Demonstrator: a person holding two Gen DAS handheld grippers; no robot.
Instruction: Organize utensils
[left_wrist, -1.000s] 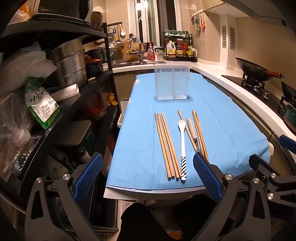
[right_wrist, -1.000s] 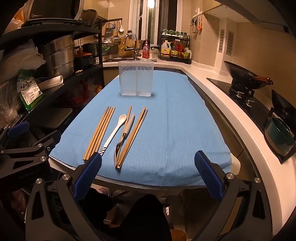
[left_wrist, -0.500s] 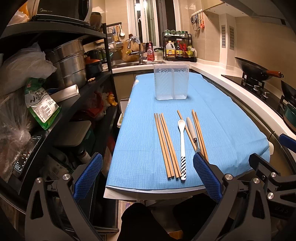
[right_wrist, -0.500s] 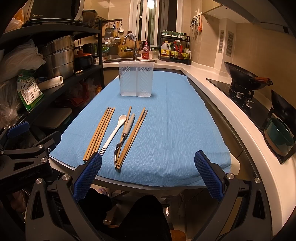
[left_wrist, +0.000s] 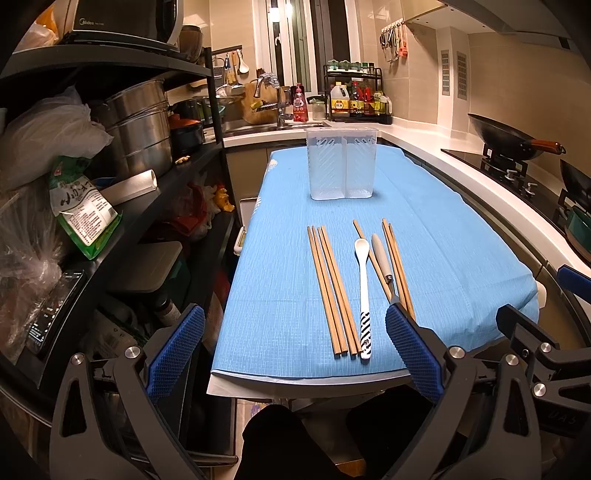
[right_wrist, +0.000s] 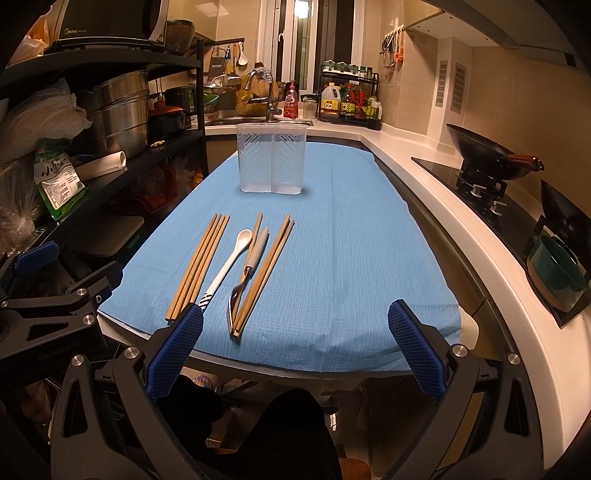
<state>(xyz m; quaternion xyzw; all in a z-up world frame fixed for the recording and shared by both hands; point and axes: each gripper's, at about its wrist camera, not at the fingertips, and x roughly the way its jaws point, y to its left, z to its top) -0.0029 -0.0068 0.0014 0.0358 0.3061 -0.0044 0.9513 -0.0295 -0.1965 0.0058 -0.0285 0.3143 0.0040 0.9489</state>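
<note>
My left gripper (left_wrist: 293, 349) and right gripper (right_wrist: 295, 341) both gape wide, holding nothing, at the near edge of the blue-clothed table (right_wrist: 351, 258). At my twelve o'clock lie wooden chopsticks (left_wrist: 330, 288), a white spoon (left_wrist: 363, 291) and a fork (right_wrist: 246, 271); beyond them, a clear two-compartment holder (right_wrist: 272, 163) stands upright.

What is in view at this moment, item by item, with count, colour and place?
chopsticks: at least seven, wooden; four lying together left of the spoon, the rest by the fork
spoon: one, white with striped handle end, lying mid-row
fork: one, grey handle, metal head, right of the spoon
utensil holder: one, clear, two compartments, upright at the cloth's far end, empty
tablecloth: one, blue, covering the table
wok: one, dark, on the stove at right
left gripper: blue pads, open, at the near table edge
right gripper: blue pads, open, at the near edge
</note>
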